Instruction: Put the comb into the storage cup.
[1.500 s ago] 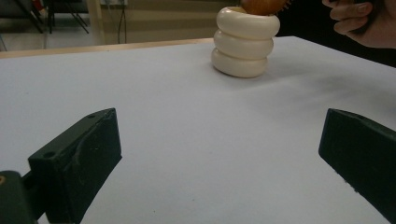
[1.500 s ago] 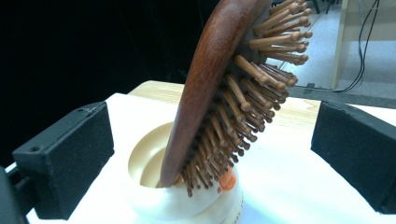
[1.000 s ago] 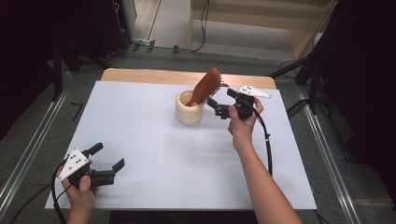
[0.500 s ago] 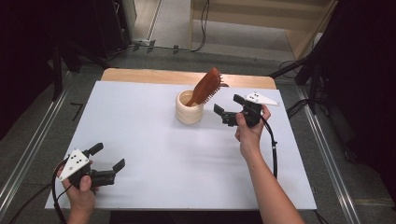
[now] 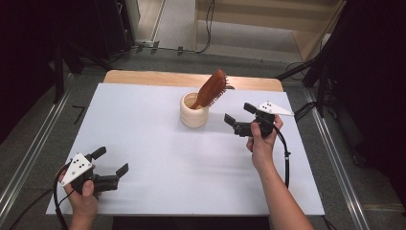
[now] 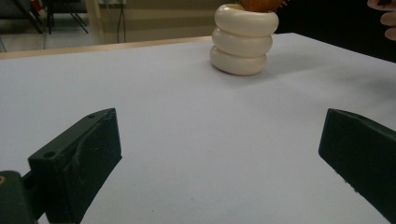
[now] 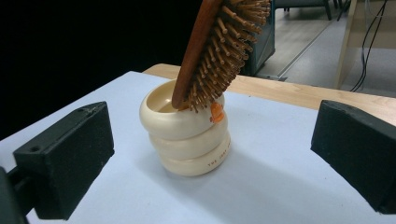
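Observation:
A cream ribbed cup [image 5: 194, 111] [image 7: 189, 135] [image 6: 243, 39] stands at the table's far middle. A brown wooden hairbrush [image 5: 213, 89] [image 7: 219, 49] leans in it, handle down, bristled head tilted up to the right. My right gripper [image 5: 238, 118] [image 7: 210, 158] is open, a short way right of the cup, with nothing between its jaws. Near the front left corner, my left gripper [image 5: 111, 162] [image 6: 219, 154] is open over bare white table, far from the cup.
A white sheet [image 5: 158, 158] covers the table, with a wooden strip [image 5: 143, 78] along the far edge. Metal rails run down both sides on the floor. A black cable [image 5: 286, 158] trails from the right gripper along the forearm.
My right gripper has let go of the hairbrush and drawn back to the right, away from the cup. The brush now leans in the cup on its own. The left gripper has stayed put.

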The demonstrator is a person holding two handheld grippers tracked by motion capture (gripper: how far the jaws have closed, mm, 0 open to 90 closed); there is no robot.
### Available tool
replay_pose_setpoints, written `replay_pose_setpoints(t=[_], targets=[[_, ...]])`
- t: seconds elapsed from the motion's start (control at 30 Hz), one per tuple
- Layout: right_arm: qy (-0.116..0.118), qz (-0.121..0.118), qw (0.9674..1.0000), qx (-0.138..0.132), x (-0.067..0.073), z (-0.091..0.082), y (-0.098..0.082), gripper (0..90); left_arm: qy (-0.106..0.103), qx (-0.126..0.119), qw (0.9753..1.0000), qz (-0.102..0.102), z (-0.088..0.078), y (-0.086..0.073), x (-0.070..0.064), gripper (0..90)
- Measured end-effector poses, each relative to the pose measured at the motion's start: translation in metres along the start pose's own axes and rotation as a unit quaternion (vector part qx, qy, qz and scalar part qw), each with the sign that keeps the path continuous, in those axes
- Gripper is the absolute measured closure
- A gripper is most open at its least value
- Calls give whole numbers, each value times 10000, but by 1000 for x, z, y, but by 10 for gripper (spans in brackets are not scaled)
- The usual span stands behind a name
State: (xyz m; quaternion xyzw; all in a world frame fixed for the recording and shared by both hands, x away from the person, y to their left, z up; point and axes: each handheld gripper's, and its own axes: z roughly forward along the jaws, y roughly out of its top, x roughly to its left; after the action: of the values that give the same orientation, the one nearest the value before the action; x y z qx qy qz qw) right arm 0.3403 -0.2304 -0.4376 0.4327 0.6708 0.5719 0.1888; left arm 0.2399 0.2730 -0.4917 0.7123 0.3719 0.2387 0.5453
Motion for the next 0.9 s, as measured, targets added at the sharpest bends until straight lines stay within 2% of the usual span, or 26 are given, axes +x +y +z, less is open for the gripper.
replay_pose_setpoints(t=[0.43,0.9], targets=[[-8,-93,10000,-1,-1,-17,-10,0,10,9,10000,25,0,0,-1,0],[-79,-142,9999,-15,-9,-47,-22,0,38,11,10000,47,0,0,-1,0]])
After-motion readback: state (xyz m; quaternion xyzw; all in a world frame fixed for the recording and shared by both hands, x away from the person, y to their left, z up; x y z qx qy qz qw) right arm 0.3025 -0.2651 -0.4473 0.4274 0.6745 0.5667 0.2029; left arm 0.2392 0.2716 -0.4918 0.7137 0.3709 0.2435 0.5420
